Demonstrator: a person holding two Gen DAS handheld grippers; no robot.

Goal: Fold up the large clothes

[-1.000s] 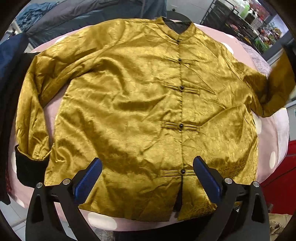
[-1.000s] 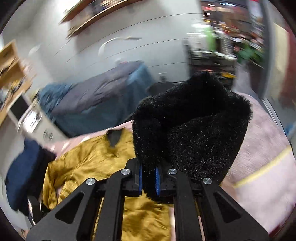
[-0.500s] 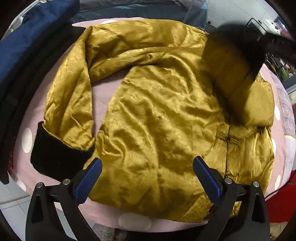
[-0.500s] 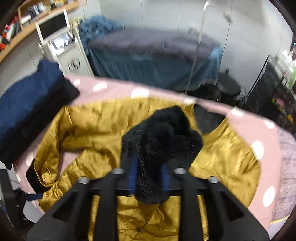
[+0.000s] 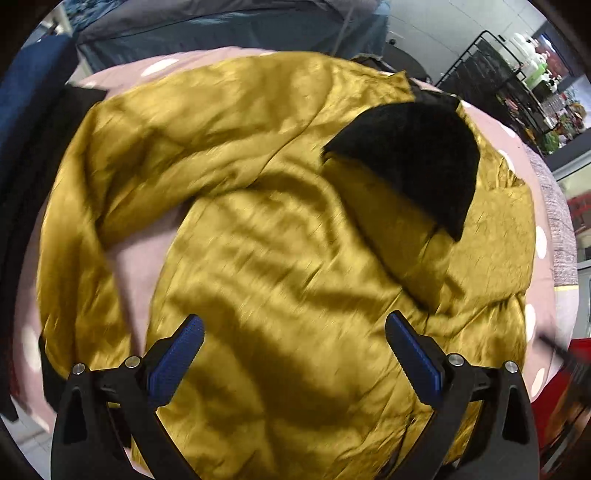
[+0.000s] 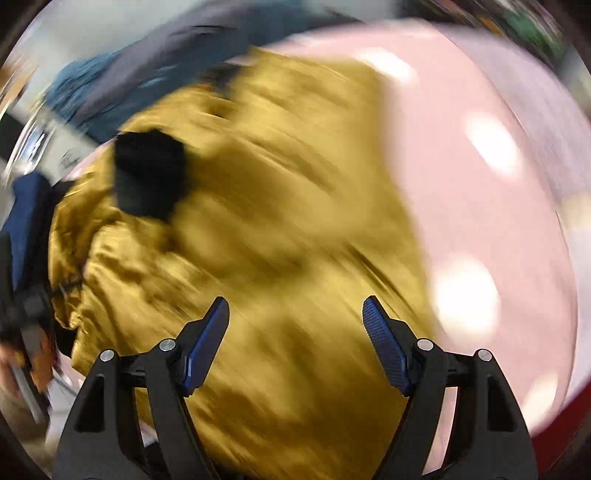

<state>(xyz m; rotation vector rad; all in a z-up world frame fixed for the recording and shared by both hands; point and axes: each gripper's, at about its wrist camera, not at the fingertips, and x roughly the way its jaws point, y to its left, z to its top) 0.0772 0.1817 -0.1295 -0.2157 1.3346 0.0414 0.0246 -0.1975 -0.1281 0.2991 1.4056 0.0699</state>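
Observation:
A gold satin jacket (image 5: 280,236) lies on a pink polka-dot cover (image 5: 140,258). Its right sleeve is folded across the chest, and that sleeve's black fuzzy cuff (image 5: 413,155) rests near the collar. The left sleeve curves down the left side. My left gripper (image 5: 291,358) is open and empty above the jacket's hem. In the blurred right wrist view the jacket (image 6: 266,229) and the black cuff (image 6: 147,173) show too. My right gripper (image 6: 295,336) is open and empty above the jacket's right part.
Dark blue folded clothes (image 5: 26,122) sit at the table's left edge. A grey-blue covered bed (image 5: 207,29) stands behind. A black wire rack (image 5: 517,70) with goods is at the back right. The pink cover (image 6: 480,184) stretches to the right of the jacket.
My right gripper has let go of the black cuff, opened and drawn back to the right. The sleeve now lies across the jacket's chest. The left gripper has shifted a little.

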